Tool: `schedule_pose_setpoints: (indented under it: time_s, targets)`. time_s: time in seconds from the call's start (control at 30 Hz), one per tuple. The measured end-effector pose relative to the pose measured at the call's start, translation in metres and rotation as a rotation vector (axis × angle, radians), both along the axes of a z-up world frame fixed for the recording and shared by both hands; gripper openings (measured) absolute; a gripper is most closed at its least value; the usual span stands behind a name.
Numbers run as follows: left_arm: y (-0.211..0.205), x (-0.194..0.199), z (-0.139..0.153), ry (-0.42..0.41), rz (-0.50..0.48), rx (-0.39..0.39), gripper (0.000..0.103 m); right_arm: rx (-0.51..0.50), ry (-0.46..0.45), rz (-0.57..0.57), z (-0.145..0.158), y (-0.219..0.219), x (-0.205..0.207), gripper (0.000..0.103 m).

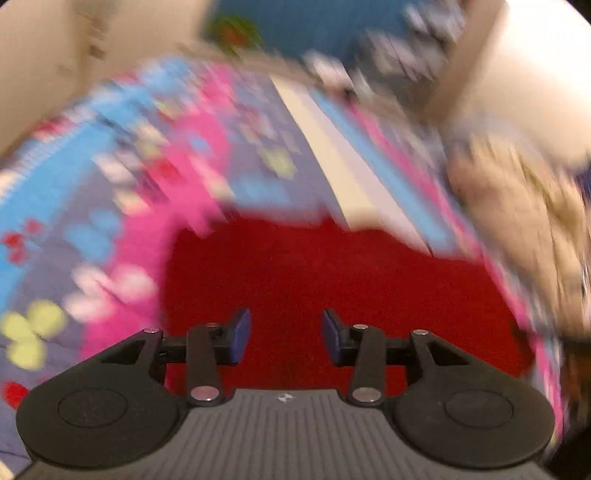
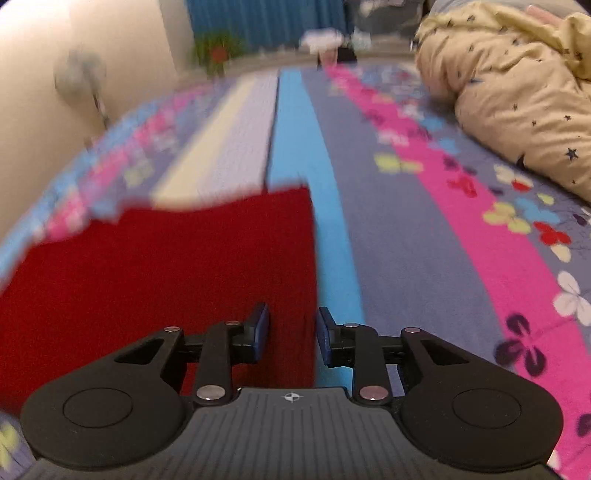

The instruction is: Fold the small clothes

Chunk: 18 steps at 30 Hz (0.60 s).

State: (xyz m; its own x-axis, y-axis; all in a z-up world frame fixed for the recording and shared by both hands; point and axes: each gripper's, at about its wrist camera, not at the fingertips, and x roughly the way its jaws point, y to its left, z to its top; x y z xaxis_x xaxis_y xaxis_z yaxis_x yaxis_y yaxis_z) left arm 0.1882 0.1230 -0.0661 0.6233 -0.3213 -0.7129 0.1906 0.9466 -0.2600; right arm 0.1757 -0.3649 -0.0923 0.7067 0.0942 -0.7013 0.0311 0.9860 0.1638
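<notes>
Nearest in the left wrist view, the left gripper (image 1: 286,338) hangs over a red garment (image 1: 332,295) with its blue-padded fingers (image 1: 240,336) standing apart and nothing between them. In the right wrist view the right gripper (image 2: 291,334) sits at the garment's (image 2: 166,280) right edge, its jaws parted by a narrower gap; the cloth's straight edge runs up through that gap, and the pads do not visibly press on it.

The red garment lies flat on a bedsheet (image 2: 406,258), a matte, even-coloured piece with a squared far corner; its near part is cut off behind the gripper bodies. The sheet is soft cloth, striped lengthwise in blue, pink, cream and grey-violet, with scattered flower prints.

Farther right lies a rumpled cream quilt (image 2: 517,92) dotted with small dark stars, running out of view. The left view is heavily smeared, so its patterns and background cannot be read. At the far end, a standing fan (image 2: 79,79), a green plant with red blooms (image 2: 218,50) and a blue curtain (image 2: 266,22) are only blurrily visible.
</notes>
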Motion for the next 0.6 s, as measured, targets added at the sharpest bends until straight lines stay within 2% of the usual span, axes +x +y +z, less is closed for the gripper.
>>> schedule_pose_setpoints:
  time_s: [0.03,0.07,0.1,0.13,0.2,0.27,0.33,0.4,0.5,0.6]
  targets:
    - [-0.013,-0.001,-0.015,0.065,-0.037,0.103,0.048,0.029,0.019,-0.005,-0.003,-0.004,0.001,0.020]
    - [-0.024,-0.006,-0.024,0.067,-0.051,0.203,0.051,0.070,0.020,-0.018,-0.003,-0.009,0.000,0.014]
    - [-0.032,-0.014,-0.023,0.032,-0.060,0.266,0.051,0.074,0.020,-0.029,-0.002,-0.010,-0.001,0.013]
    - [-0.036,-0.019,-0.017,0.006,-0.061,0.278,0.051,0.056,0.024,-0.041,-0.002,-0.011,-0.004,0.012]
    - [-0.031,-0.031,-0.002,-0.037,-0.037,0.204,0.051,0.044,0.051,-0.058,-0.005,-0.011,-0.008,0.012]
    - [-0.022,-0.040,0.004,-0.038,0.000,0.128,0.051,0.042,0.075,-0.052,-0.008,-0.009,-0.011,0.012]
    - [-0.022,-0.039,-0.006,0.024,0.015,0.159,0.051,0.033,0.090,-0.034,-0.011,-0.007,-0.015,0.012]
    - [-0.025,-0.037,-0.024,0.109,0.001,0.219,0.059,0.024,0.091,-0.029,-0.010,-0.007,-0.018,0.013]
    - [-0.016,-0.040,-0.012,0.073,0.077,0.174,0.060,0.024,0.063,-0.068,0.000,-0.009,-0.028,0.027]
    - [-0.009,-0.053,0.000,0.050,0.145,0.117,0.061,0.062,-0.046,-0.064,0.020,-0.011,-0.042,0.029]
